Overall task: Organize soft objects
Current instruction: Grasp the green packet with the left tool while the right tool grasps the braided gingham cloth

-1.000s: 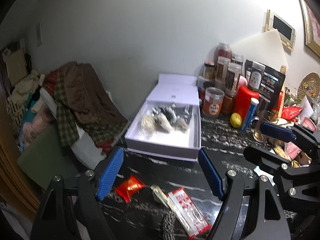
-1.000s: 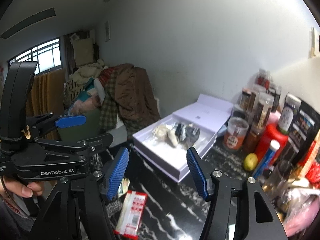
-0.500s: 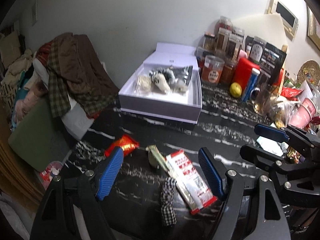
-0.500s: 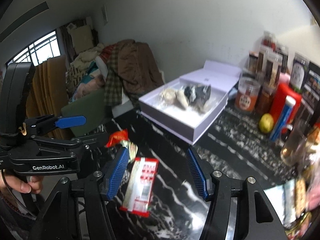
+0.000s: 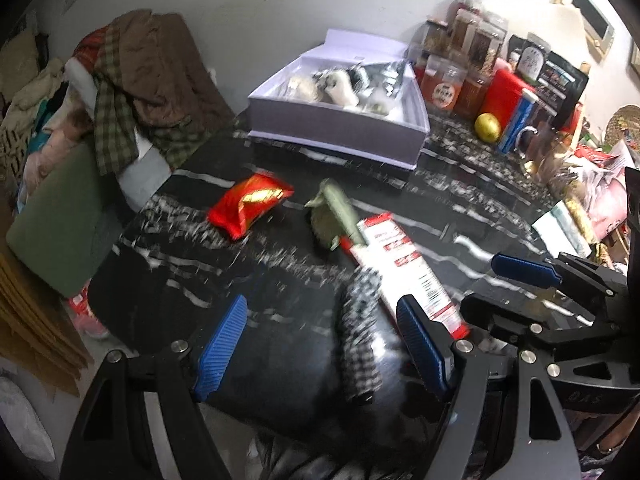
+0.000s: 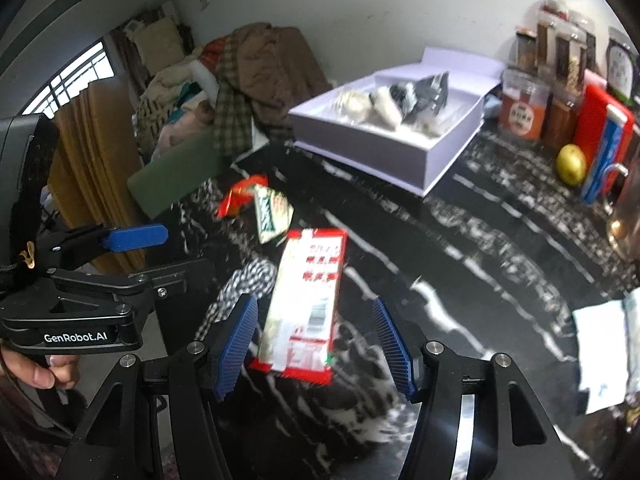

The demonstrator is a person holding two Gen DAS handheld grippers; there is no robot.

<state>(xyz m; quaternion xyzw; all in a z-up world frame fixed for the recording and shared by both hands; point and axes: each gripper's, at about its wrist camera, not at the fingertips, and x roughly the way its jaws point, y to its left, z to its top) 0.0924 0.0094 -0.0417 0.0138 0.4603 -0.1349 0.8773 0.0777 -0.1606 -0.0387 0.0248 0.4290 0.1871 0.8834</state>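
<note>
Our right gripper (image 6: 314,344), jaws wide and empty, straddles the red-and-white packet (image 6: 306,300) lying lengthwise between them on the counter (image 6: 460,264), short of the white box (image 6: 384,148); left gripper (image 5: 320,350) wide too.

A lived-in home: ahead of the hand-held gripper, a black marbled desk (image 5: 460,184) carries food jars (image 5: 444,88) and a lemon (image 5: 487,127); to its left, heaped clothes (image 5: 136,80); a barred window (image 6: 68,80) beyond.
</note>
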